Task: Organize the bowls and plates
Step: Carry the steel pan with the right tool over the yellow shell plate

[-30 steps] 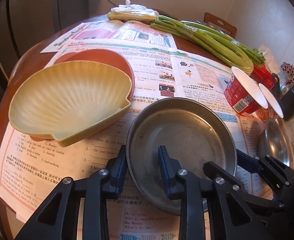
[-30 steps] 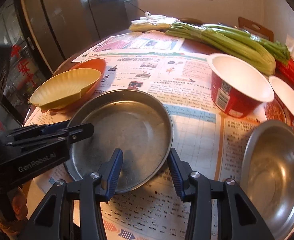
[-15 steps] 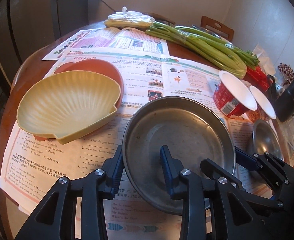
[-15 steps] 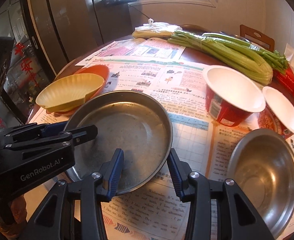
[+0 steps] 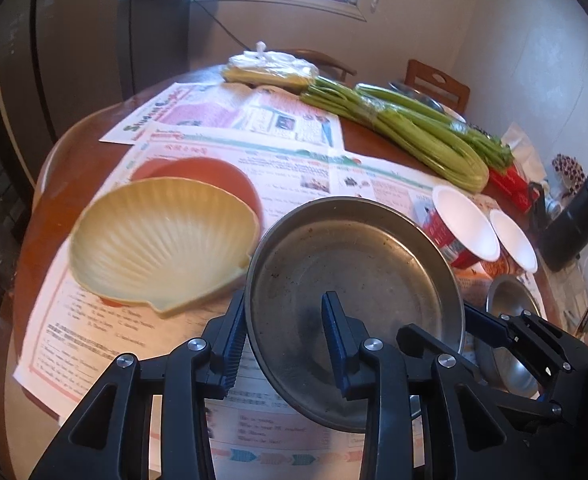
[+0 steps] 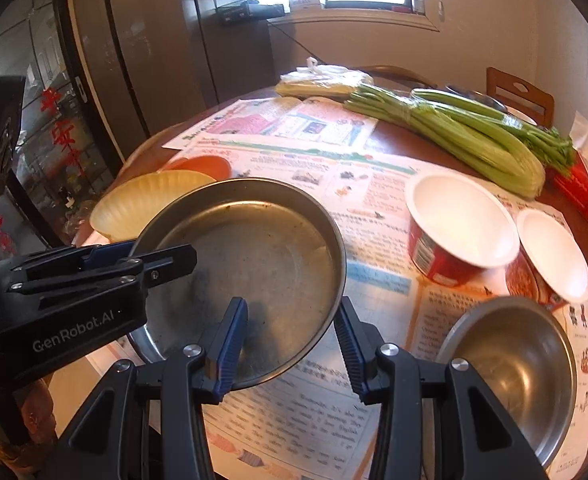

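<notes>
I hold the left gripper (image 5: 286, 340) angled steeply down, its blue fingers (image 5: 335, 344) astride a rim. The right gripper (image 6: 290, 344) is pitched down likewise, jaws closed on the opposite rim, beside it.

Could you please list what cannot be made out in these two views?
- Orange plate, both views: mostly covered by the shell dish.
- Steel bowl, left view: part hidden by the right gripper.
- Pan underside, both views: hidden.
- Newspaper text, both views: blurred.
</notes>
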`<action>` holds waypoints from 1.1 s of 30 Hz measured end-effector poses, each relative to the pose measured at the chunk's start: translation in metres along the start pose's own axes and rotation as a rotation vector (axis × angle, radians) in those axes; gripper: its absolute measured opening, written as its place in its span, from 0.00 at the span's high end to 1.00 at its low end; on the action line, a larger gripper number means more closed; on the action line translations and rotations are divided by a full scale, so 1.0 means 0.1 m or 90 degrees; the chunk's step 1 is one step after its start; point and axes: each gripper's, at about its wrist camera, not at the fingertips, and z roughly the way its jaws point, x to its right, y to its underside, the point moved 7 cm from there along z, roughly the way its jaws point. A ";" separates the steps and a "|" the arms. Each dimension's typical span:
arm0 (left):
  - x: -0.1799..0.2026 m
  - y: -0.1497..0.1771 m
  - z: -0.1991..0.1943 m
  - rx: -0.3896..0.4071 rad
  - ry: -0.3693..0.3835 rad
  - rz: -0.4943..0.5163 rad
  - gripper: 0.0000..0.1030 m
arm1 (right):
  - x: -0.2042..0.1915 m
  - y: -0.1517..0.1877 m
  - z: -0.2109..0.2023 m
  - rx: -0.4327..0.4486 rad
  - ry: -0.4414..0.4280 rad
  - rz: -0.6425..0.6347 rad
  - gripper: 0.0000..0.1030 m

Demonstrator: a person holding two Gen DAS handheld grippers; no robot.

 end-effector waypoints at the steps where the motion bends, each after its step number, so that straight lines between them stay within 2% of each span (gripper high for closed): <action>1: -0.03 -0.03 -0.02 0.004 -0.001 -0.003 0.64 | -0.03 -0.03 0.00 0.003 -0.004 -0.004 0.56; 16: -0.76 -0.32 -0.33 0.042 -0.050 -0.058 0.60 | -0.72 -0.58 0.10 0.029 -0.048 -0.077 0.56; 23: -1.06 -0.37 -0.28 0.033 -0.075 -0.074 0.60 | -0.99 -0.70 0.33 0.010 -0.066 -0.096 0.56; 33: -1.22 -0.33 -0.06 0.005 -0.063 -0.096 0.60 | -1.06 -0.69 0.59 -0.025 -0.070 -0.092 0.56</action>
